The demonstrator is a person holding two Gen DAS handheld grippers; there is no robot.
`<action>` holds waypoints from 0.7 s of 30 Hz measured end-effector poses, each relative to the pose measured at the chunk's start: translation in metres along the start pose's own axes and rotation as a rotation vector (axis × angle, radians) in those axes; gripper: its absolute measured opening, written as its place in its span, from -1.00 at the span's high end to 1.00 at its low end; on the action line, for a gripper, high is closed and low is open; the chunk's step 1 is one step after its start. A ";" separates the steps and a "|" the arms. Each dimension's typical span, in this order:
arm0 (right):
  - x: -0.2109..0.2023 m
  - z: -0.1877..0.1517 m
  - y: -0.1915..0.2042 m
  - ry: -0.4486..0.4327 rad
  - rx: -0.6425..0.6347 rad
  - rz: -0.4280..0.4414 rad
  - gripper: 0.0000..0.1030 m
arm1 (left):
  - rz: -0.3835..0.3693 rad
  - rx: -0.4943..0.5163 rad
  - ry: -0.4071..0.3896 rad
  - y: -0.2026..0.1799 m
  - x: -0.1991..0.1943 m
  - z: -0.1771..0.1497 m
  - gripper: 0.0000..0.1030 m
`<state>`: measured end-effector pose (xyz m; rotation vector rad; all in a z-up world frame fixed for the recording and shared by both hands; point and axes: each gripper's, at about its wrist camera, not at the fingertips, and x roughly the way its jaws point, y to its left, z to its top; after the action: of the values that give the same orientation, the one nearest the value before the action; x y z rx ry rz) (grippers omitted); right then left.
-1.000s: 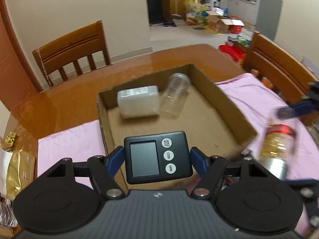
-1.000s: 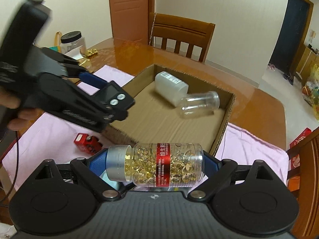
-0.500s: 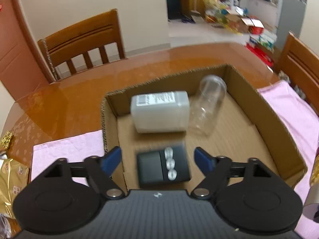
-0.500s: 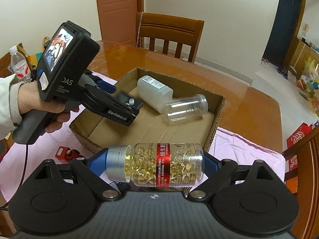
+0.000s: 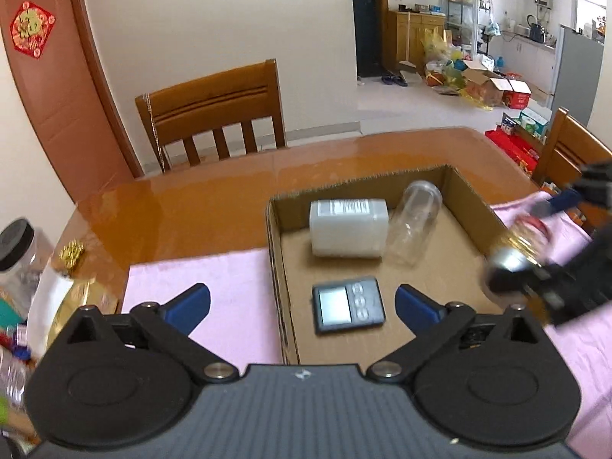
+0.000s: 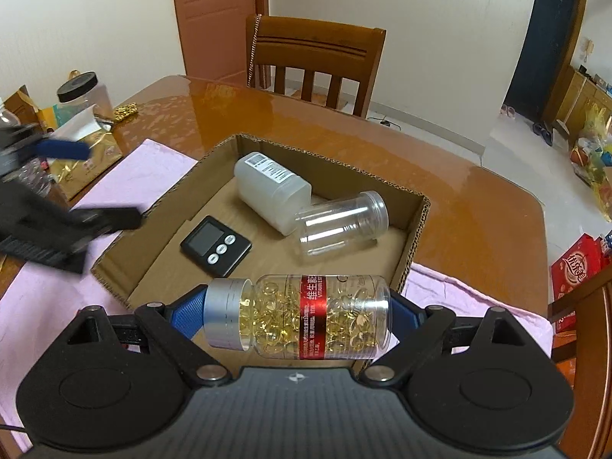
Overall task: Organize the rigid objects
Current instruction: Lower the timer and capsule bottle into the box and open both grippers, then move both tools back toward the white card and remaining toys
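Right gripper (image 6: pixel 298 315): jaws clamped end to end on capsule bottle (image 6: pixel 306 315), silver cap toward its left finger, long axis crosswise to the jaws. Box (image 6: pixel 417 237) lies just ahead and below; bare floor sits between timer (image 6: pixel 216 243) and the near wall. White bottle (image 6: pixel 271 191) and clear jar (image 6: pixel 340 222) fill the far end. Left gripper (image 5: pixel 302 304): jaws just opened wide, nothing between, timer lying flat in box beneath. Judgement: right hand nearer the drop
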<state>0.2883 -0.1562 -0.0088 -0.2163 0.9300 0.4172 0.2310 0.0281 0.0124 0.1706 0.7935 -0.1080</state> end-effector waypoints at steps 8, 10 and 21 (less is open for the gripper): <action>0.036 0.022 -0.003 0.035 -0.012 -0.031 -0.87 | 0.008 -0.031 0.011 0.001 -0.015 -0.017 -0.98; 0.038 0.027 -0.004 0.008 -0.009 -0.038 -0.99 | 0.006 -0.041 0.007 0.002 -0.018 -0.020 -0.98; 0.022 0.028 0.000 -0.037 0.037 -0.046 -1.00 | 0.006 -0.035 0.002 0.004 -0.023 -0.029 -0.98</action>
<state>0.3204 -0.1411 -0.0103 -0.1953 0.8943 0.3596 0.1950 0.0383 0.0097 0.1395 0.7964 -0.0885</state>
